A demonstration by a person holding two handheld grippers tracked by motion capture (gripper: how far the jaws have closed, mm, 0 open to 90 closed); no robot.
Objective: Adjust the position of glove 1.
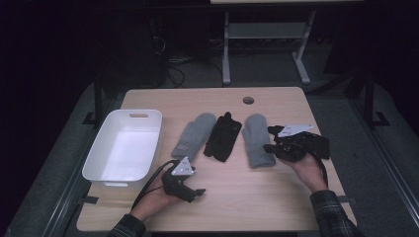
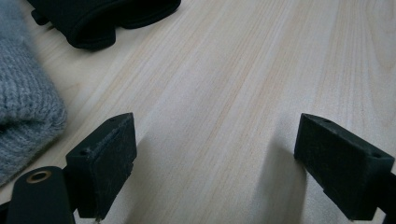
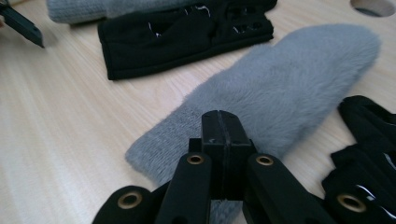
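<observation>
- Pale wooden bench (image 1: 232,192), dim room beyond.
- Right hand-held gripper (image 3: 219,126) pinched shut, empty, just before the grey fuzzy mitten (image 3: 289,88); snagging the pile likely.
- Left hand-held gripper (image 2: 215,158) spread wide over bare wood, knit mitten (image 2: 23,112) beside.

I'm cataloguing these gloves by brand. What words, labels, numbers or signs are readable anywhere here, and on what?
None can be read.
Knitted grey mitten: a small patch near its cuff, too small and blurred to read.
Black glove: thin white marks, no legible letters.
Fluffy grey mitten, white tub, table: no text to be seen.
</observation>
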